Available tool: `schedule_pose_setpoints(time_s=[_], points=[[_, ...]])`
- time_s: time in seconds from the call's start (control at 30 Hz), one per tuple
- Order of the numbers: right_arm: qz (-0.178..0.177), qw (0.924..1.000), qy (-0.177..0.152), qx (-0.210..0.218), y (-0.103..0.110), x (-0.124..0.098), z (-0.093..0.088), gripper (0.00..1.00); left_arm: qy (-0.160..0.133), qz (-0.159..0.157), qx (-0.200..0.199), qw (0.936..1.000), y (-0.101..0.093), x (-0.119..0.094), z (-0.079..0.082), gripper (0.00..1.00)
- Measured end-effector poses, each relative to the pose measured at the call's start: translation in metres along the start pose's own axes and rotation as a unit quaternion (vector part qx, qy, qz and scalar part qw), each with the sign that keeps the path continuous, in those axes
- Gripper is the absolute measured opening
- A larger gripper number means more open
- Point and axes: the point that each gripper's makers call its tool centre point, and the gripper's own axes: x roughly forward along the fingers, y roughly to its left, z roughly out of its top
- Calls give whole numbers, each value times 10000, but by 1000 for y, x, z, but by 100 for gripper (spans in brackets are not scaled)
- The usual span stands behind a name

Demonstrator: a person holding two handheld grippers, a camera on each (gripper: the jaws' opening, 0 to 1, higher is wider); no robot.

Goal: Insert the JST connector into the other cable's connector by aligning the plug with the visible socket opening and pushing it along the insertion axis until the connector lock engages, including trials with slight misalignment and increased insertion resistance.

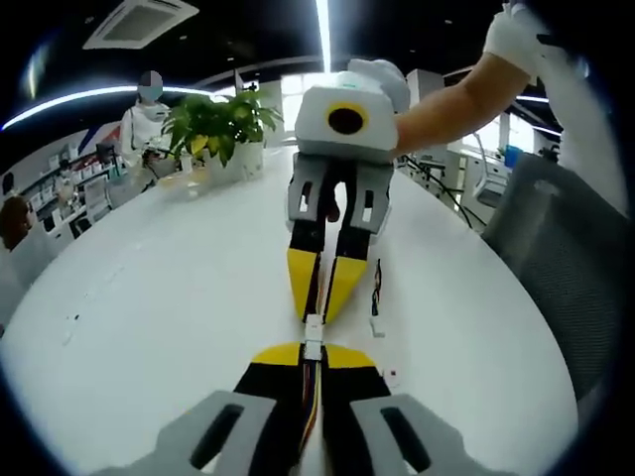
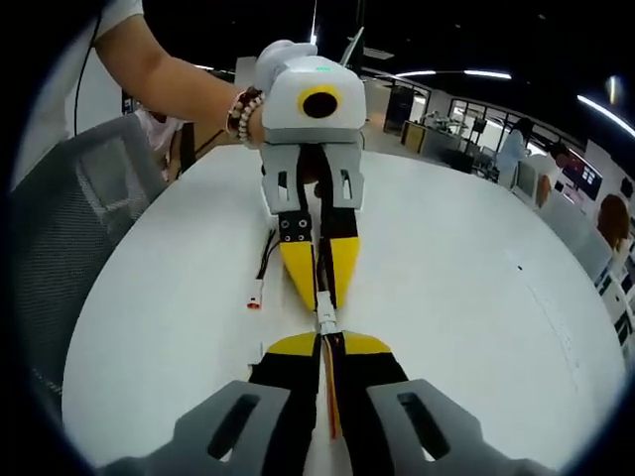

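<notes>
My left gripper [image 1: 313, 355] and right gripper [image 1: 323, 305] face each other nose to nose just above the white table [image 1: 179, 297]. Between their yellow tips sit small white JST connectors [image 1: 314, 333], touching end to end; I cannot tell whether they are locked. Coloured wires [image 1: 312, 402] run back between the left jaws, which are shut on that cable. In the right gripper view the connectors [image 2: 326, 319] lie between my right gripper [image 2: 328, 345] and the left gripper [image 2: 322, 294]. A red wire [image 2: 332, 397] trails between the shut right jaws.
A spare cable [image 1: 377, 296] with a white plug lies on the table beside the grippers, also visible as the spare cable [image 2: 260, 278]. A potted plant [image 1: 218, 124] stands at the far edge. A mesh chair [image 2: 60, 228] is at the table's side. People sit at desks behind.
</notes>
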Motion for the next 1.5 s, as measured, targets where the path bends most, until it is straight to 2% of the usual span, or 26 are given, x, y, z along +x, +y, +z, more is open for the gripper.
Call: schedule_pose_setpoints(time_s=[0.23, 0.27, 0.33, 0.5, 0.63, 0.77, 0.83, 1.03, 1.17, 1.23, 1.27, 1.33, 1.4, 1.5], points=[[-2, 10000, -9, 35, -3, 2, -2, 3, 18, 8, -33, 10000, 0, 0, -1, 0], [-1, 10000, -25, 24, -3, 3, -2, 3, 28, 41, -138, 9999, 1, 0, -2, 0], [-55, 10000, -43, -14, -5, 3, -3, 4, 14, 90, -65, 9999, 3, -1, -1, 0], [-113, 9999, -122, -19, -9, 4, -3, 4, -48, 108, -163, 9998, 7, -1, -2, 1], [-152, 9999, -70, -33, -13, 8, -5, 4, 5, 207, -259, 9995, 13, 2, -7, 2], [-155, 9999, -26, -25, -12, 10, -8, 4, 23, 256, -254, 9993, 13, 1, -9, 6], [-171, 9999, -26, 13, -12, 10, -9, 4, 14, 271, -263, 9993, 13, 1, -9, 12], [-263, 9995, -62, 136, -15, 11, -7, 5, -76, 537, -488, 9973, 21, -1, -9, 23], [-265, 9995, -38, 160, -15, 11, -8, 5, -187, 487, -592, 9969, 18, -1, -6, 21], [-263, 9995, -37, 186, -15, 11, -9, 5, -160, 578, -606, 9964, 21, -2, -6, 21], [-266, 9995, -32, 186, -15, 11, -9, 5, -114, 603, -758, 9952, 22, -3, -8, 22], [-270, 9995, -24, 189, -15, 11, -9, 5, -393, 353, -907, 9945, 14, -1, 0, 29], [-263, 9994, -33, 203, -14, 11, -9, 8, -305, 343, -1299, 9905, 12, -2, -3, 38], [-259, 9994, -26, 233, -14, 11, -9, 11, -327, 404, -1245, 9909, 13, -2, -4, 44]])
